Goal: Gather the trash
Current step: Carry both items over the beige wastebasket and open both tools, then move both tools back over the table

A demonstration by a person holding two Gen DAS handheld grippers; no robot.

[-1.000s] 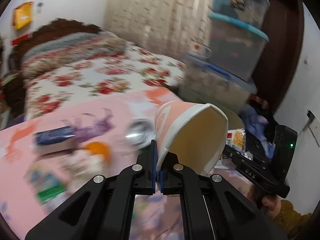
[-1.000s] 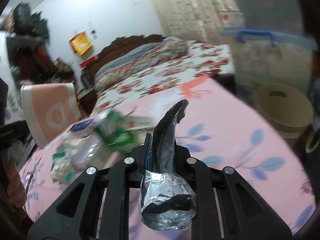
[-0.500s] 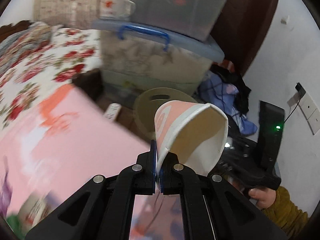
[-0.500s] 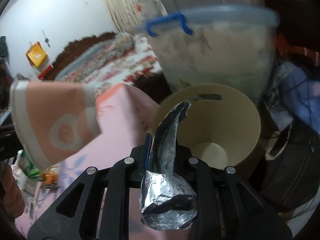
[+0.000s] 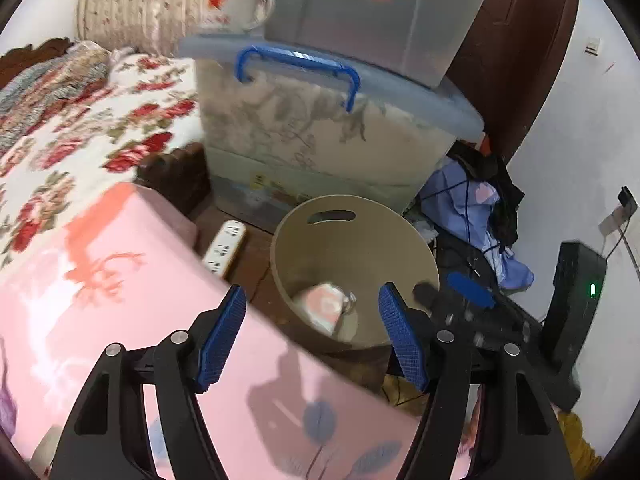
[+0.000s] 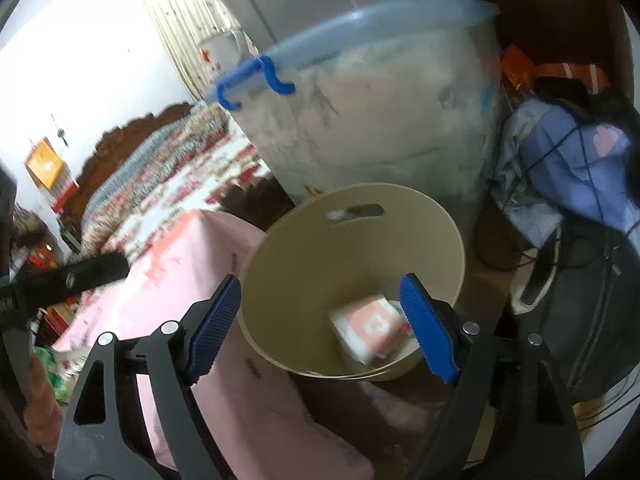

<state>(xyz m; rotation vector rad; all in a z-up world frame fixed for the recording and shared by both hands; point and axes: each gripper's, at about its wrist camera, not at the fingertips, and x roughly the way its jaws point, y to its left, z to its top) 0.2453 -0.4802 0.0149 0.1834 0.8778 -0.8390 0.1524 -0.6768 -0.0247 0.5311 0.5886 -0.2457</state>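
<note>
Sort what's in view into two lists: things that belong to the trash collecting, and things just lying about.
Job:
- beige bin
- pink paper cup lying inside it
- left tongs, open
- right tongs, open

Lying about:
- storage box
- power strip
- mug
- blue clothes

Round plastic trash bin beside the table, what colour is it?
Beige round plastic trash bin; the right wrist view shows it best.

Bin (image 5: 404, 236) centre frame, on floor beside table edge (image 5: 120, 280) at lower left; paper cup (image 5: 322, 306) lying in bin bottom. Power strip (image 5: 224, 246) on floor left of bin. Storage box (image 5: 320, 132) behind bin, bed (image 5: 72, 120) upper left, clothes pile (image 5: 476, 208) right
</note>
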